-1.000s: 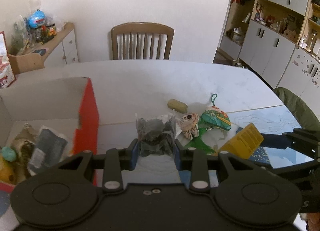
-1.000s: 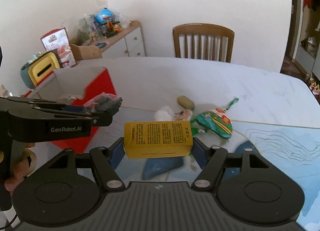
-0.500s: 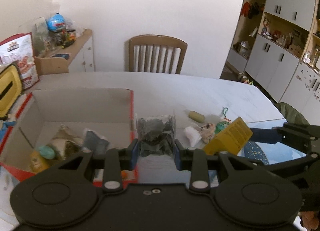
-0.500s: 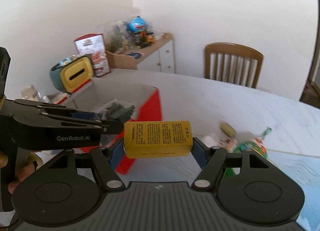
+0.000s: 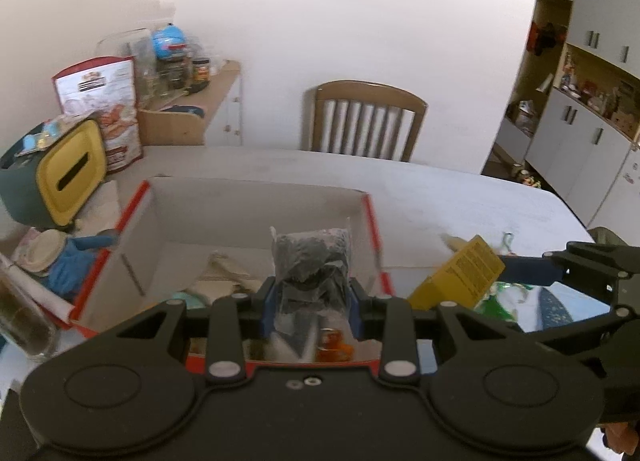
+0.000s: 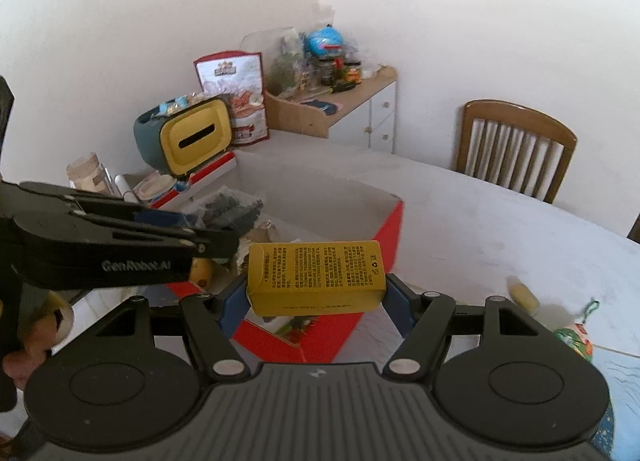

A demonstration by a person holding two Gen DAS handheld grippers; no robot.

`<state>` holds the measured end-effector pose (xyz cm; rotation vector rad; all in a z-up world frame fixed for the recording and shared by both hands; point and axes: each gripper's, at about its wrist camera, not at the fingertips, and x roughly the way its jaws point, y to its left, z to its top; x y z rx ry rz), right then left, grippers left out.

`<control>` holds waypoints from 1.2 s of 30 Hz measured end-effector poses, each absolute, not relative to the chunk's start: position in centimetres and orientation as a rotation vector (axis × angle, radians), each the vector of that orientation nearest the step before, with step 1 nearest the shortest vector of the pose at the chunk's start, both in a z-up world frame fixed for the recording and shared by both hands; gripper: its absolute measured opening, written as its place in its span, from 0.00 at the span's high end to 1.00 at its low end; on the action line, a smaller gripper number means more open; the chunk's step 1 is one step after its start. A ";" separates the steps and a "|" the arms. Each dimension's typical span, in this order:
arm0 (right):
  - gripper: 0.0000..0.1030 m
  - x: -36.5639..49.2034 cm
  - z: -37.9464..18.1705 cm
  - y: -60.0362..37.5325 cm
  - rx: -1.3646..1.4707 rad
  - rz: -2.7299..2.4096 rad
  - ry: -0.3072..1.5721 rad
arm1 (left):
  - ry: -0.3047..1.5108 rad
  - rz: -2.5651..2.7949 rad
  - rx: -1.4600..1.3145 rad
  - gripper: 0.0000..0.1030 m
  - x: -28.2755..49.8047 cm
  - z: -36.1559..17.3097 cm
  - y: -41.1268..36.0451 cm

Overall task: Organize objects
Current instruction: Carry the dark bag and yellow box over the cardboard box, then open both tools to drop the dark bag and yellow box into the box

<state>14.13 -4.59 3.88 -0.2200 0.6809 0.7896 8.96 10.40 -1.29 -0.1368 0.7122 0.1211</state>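
Both grippers loaded at the red box

Left gripper (image 5: 312, 301) clamps a clear bag of dark bits (image 5: 310, 261) above the red box (image 5: 256, 197); right gripper (image 6: 316, 301) grips a yellow carton (image 6: 316, 275) beside it; box contents largely hidden.

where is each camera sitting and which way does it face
Left wrist: on the left gripper, facing the open red-and-white cardboard box; its fingers hold a clear bag of dark bits.
Right wrist: on the right gripper, facing the box's red corner; its fingers hold a yellow printed carton.
Shared: box, bag, carton, wooden chair, each other's gripper.
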 end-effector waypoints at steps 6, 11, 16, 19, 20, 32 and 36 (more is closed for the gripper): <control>0.32 14.8 2.3 -1.8 -0.262 0.796 0.713 | 0.733 0.159 -0.125 0.67 9.1 -2.1 13.5; 0.32 15.5 1.0 0.4 -0.299 0.793 0.740 | 0.765 0.185 -0.116 0.67 9.9 -3.0 16.1; 0.32 16.4 -0.3 2.2 -0.319 0.783 0.777 | 0.805 0.191 -0.099 0.67 11.2 -4.1 17.8; 0.32 17.0 -1.1 3.2 -0.323 0.776 0.802 | 0.827 0.193 -0.082 0.67 12.1 -4.9 18.6; 0.32 17.1 -1.4 3.5 -0.327 0.773 0.810 | 0.832 0.193 -0.076 0.67 12.3 -5.1 18.7; 0.32 18.5 -3.9 6.8 -0.361 0.786 0.864 | 0.923 0.201 -0.047 0.67 15.2 -8.4 20.5; 0.32 18.5 -4.5 7.4 -0.360 0.802 0.878 | 0.948 0.195 -0.042 0.67 15.6 -9.2 20.9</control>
